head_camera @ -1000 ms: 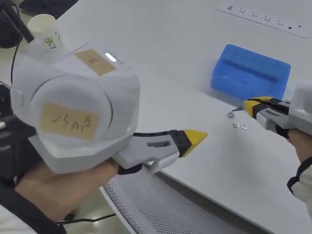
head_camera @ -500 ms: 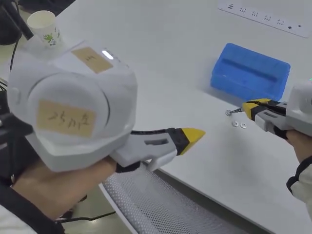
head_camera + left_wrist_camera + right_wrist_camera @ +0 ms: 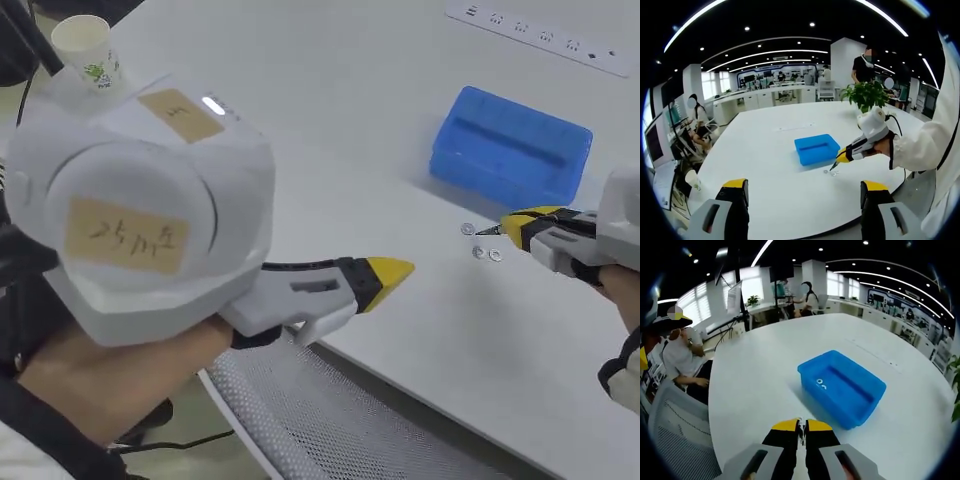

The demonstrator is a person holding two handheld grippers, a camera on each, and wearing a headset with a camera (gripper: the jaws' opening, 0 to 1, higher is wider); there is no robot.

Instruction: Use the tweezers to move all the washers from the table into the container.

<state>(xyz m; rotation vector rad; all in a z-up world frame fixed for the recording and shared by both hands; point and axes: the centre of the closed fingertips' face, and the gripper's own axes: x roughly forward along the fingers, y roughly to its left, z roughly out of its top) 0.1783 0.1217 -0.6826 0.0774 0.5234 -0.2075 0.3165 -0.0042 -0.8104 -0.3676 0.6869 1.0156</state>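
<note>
The white table (image 3: 330,110) is bare and open across most of its width. Its near edge runs diagonally under the left gripper (image 3: 392,271), with a mesh chair (image 3: 330,430) below it. That gripper hovers at the edge, well apart from the work, its fingers spread wide in its own view.

The blue container (image 3: 510,145) sits inboard, with free surface on all sides, and two washers already lie in it (image 3: 821,383). A power strip (image 3: 540,38) lies along the far side, and a paper cup (image 3: 85,50) stands off to the left.

The right gripper (image 3: 515,225) comes in low from the right, its fingers pressed close on the tweezers (image 3: 489,230). Three washers on the table (image 3: 479,252) lie just before the container's near wall. The tweezer tip is just beside the leftmost one; contact cannot be judged.
</note>
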